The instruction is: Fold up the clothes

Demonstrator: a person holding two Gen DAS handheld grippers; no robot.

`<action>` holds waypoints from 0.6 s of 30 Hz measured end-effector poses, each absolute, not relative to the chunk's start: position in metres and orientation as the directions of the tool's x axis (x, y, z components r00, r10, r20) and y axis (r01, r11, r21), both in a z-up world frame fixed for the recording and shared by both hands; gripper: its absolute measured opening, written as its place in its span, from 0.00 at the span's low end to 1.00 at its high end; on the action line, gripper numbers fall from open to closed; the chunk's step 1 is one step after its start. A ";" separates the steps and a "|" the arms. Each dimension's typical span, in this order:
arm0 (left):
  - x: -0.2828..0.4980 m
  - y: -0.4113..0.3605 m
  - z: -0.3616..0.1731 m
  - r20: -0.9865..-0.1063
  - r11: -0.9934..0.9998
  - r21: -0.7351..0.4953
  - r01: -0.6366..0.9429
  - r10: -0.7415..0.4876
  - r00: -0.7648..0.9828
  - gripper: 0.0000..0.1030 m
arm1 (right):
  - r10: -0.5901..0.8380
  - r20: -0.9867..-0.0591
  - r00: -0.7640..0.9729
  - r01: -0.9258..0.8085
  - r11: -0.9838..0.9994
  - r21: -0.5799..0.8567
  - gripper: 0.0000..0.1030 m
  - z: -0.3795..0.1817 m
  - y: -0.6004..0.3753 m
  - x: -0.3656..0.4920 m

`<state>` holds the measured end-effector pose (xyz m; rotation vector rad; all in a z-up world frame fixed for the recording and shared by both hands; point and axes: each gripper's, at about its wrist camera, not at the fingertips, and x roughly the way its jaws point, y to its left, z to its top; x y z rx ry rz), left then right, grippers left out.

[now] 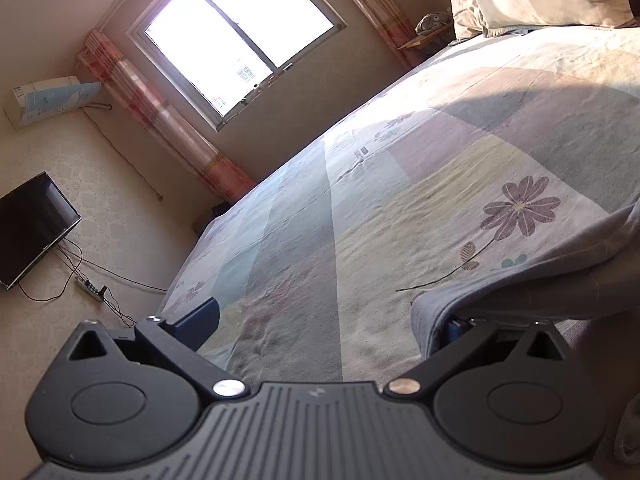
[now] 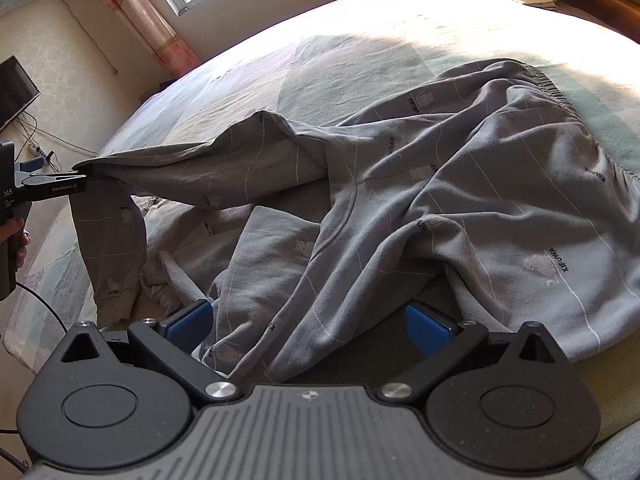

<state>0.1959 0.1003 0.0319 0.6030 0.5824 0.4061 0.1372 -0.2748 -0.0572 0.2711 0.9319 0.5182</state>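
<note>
Lying crumpled on the patchwork-sheeted bed [image 2: 360, 40], the soft grey printed cotton pyjama trousers [image 2: 460, 200] look light and limp. Left tool [image 2: 78, 176] pinches one leg's edge; right tool [image 2: 308, 320] hovers spread over another fold; the elastic waistband offers firmer hold.

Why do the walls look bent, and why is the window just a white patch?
Left wrist view: the fisheye lens curves the window frame and bed edge; daylight overexposes the panes, and a broad shadow crosses the sheet. Right wrist view: sunlight washes out the far bed, while the grey pyjamas lie in softer shade.
</note>
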 end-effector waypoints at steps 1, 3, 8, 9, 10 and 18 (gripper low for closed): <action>0.191 0.099 0.035 -0.383 0.759 0.623 -0.189 0.506 0.773 1.00 | 0.544 -0.680 0.492 -0.323 0.839 0.438 1.00 -0.054 -0.274 0.139; 0.178 0.094 0.040 -0.367 0.762 0.620 -0.188 0.493 0.789 1.00 | 0.576 -0.651 0.493 -0.371 0.817 0.441 1.00 -0.043 -0.271 0.149; 0.143 0.085 0.043 -0.360 0.778 0.603 -0.178 0.464 0.809 1.00 | 0.658 -0.555 0.509 -0.539 0.746 0.390 1.00 -0.010 -0.248 0.201; 0.137 0.084 0.042 -0.366 0.782 0.598 -0.175 0.461 0.808 1.00 | 0.680 -0.545 0.491 -0.567 0.724 0.393 1.00 -0.007 -0.239 0.220; 0.131 0.083 0.040 -0.374 0.786 0.593 -0.172 0.459 0.806 1.00 | 0.702 -0.535 0.471 -0.593 0.701 0.396 1.00 -0.004 -0.230 0.239; 0.098 0.076 0.014 -0.497 0.843 0.530 -0.090 0.395 0.772 1.00 | 0.764 -0.609 0.213 -0.584 0.599 0.547 1.00 -0.039 -0.168 0.342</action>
